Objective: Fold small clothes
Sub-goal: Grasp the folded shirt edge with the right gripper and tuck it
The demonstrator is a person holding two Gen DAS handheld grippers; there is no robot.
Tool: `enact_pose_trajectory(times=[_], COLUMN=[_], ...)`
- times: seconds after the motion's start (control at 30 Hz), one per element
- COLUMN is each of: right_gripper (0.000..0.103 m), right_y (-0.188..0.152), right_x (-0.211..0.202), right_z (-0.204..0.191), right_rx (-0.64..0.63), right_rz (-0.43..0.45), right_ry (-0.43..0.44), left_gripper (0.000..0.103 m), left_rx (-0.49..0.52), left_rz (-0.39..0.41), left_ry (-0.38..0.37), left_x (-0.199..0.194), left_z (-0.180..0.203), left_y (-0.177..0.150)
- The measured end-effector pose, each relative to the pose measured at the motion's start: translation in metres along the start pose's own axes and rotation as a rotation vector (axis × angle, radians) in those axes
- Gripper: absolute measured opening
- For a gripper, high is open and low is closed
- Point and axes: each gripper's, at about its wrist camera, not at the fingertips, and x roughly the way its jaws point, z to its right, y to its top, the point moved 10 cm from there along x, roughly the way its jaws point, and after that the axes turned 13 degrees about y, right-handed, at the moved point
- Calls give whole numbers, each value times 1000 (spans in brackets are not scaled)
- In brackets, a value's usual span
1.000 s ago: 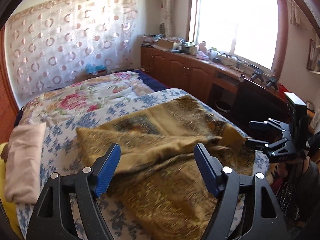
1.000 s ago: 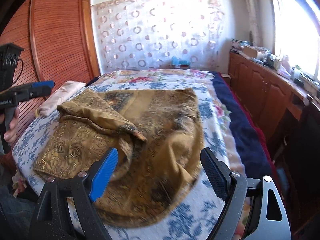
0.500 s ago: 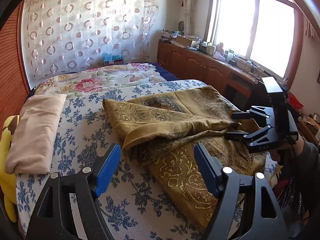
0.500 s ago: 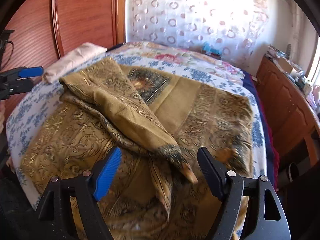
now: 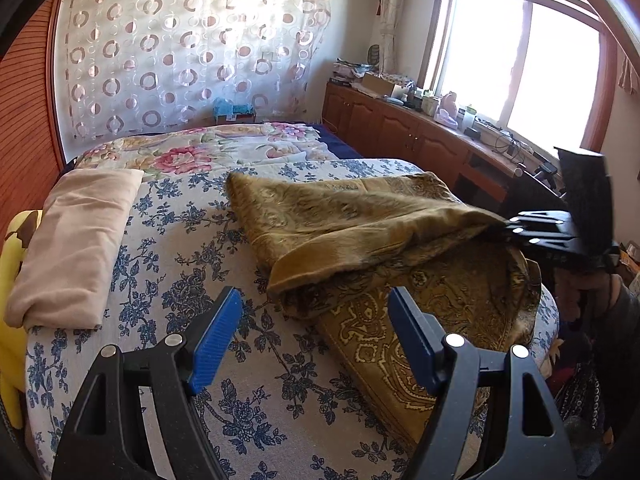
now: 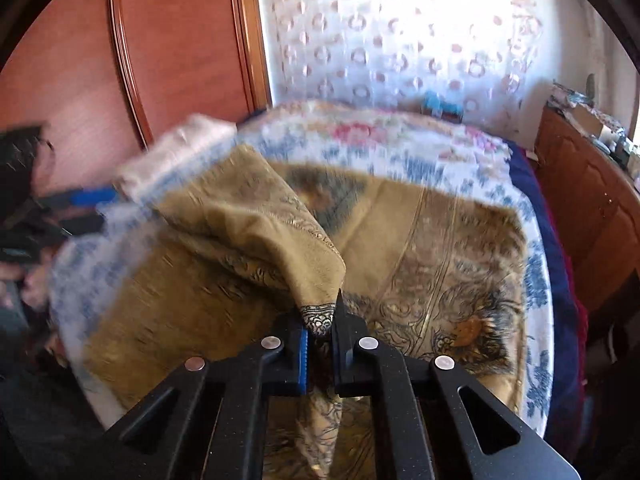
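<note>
Home bedroom: bed (image 5: 248, 368) under floral sheets, patterned curtain (image 5: 188, 48), wooden cabinets (image 5: 400, 132) below window (image 5: 520, 68).

A: Left wrist view sits behind the left gripper (image 5: 314, 346), angled down across the bed (image 5: 168, 240) from its near edge, facing the circle-patterned curtain (image 5: 188, 56) and, at right, the window (image 5: 524, 64).

B: Right wrist view rides the right gripper (image 6: 322, 330), much closer to the golden cloth (image 6: 432, 248), facing the same curtain with a wooden panel (image 6: 176, 52) at left. It is blurred, so finer detail is doubtful.

A: Shared ground: bed, cloth, curtain. Each view catches the other gripper at its edge.
</note>
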Motion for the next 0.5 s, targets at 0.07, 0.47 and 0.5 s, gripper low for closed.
enact_pose_trajectory(times=[0.07, 0.47, 0.5], right_gripper=[8, 8, 8], right_y=[6, -58, -66], right_x=[-20, -76, -71], right_z=[-6, 28, 35], right_rx=[-7, 78, 89], right_rz=[47, 0, -22], right_ry=[-9, -173, -198], left_gripper=[77, 77, 77], left_rx=[2, 5, 7], left_rz=[4, 16, 16], left_ry=[-1, -23, -23], left_x=[-1, -1, 0], left_z=[0, 14, 16], left_y=[0, 1, 1])
